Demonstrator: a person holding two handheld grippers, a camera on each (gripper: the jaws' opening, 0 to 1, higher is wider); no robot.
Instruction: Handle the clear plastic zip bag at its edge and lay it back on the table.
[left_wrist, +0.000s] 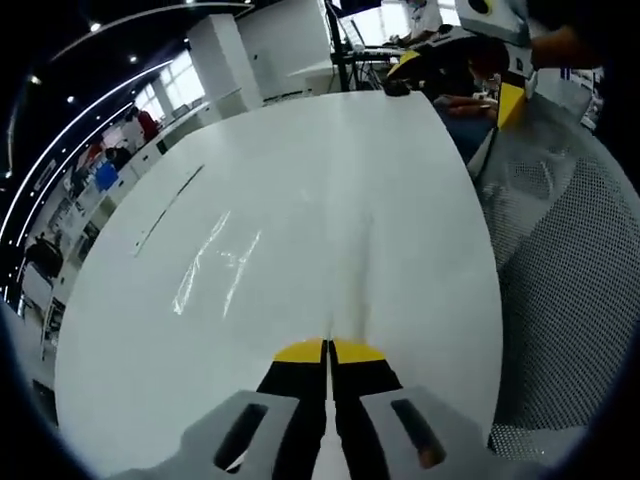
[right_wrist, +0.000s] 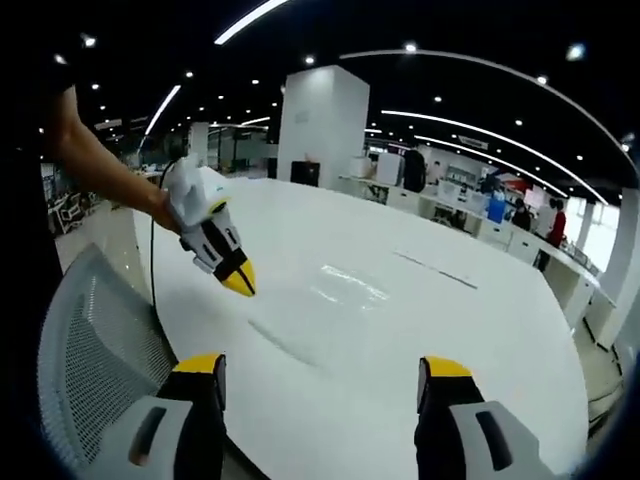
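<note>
Found the clear plastic zip bag (left_wrist: 215, 262) lying flat on the broad white tabletop (left_wrist: 330, 170), picked out only by pale glints and a faint crease running ahead of the jaws in the left gripper view. Saw the same bag (right_wrist: 335, 292) in the right gripper view as a glossy patch near the table's middle, with one edge towards the grey mesh office chair (right_wrist: 80, 340).

Noted the left gripper (left_wrist: 328, 352) with its yellow-tipped black jaws pressed together, no gap between them, low over the near part of the table. Could not tell whether the thin bag edge was pinched between them or merely lay just in front; possibly caught, given the crease. Saw that same gripper (right_wrist: 238, 276) in the right gripper view, held in a person's hand (right_wrist: 185, 200), tips closed and pointing down at the table beside the bag's edge.

Noted the right gripper (right_wrist: 325, 368) with jaws spread wide and nothing between them, held well back from the bag.

Saw a thin dark line (left_wrist: 170, 205) on the tabletop beyond the bag.
</note>
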